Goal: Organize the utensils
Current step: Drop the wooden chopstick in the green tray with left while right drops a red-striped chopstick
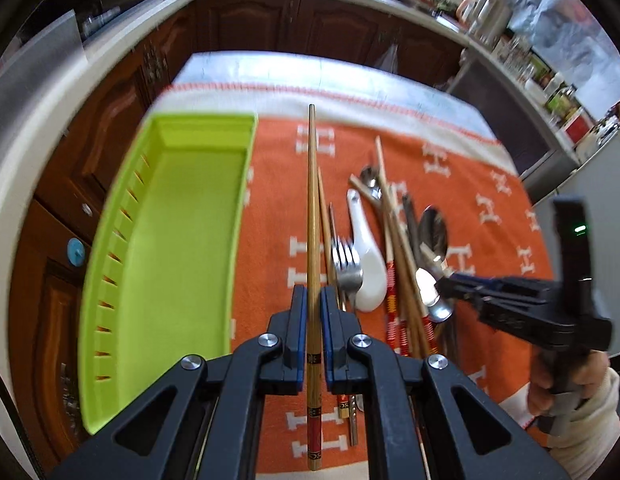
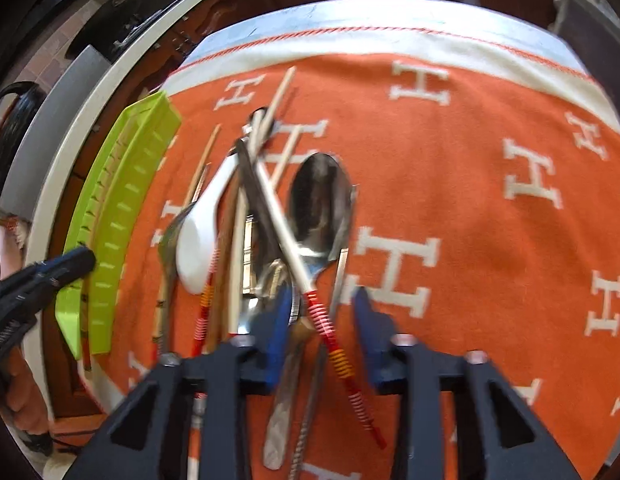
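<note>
My left gripper (image 1: 313,300) is shut on a brown wooden chopstick (image 1: 312,216) and holds it above the orange cloth, just right of the empty lime-green tray (image 1: 178,240). A pile of utensils lies on the cloth: a fork (image 1: 346,264), a white ceramic spoon (image 1: 368,264), a large metal spoon (image 2: 320,204), red-wrapped chopsticks (image 2: 334,340). My right gripper (image 2: 322,316) is open and hovers over the pile, its fingers either side of the metal spoon's handle and a red-wrapped chopstick. It also shows in the left wrist view (image 1: 446,280).
The orange cloth (image 2: 470,160) with white H marks covers the table. Dark wooden cabinets (image 1: 110,128) and a pale counter edge lie beyond the tray. The tray (image 2: 122,208) sits at the cloth's left edge. Jars and bottles stand on a far counter (image 1: 542,76).
</note>
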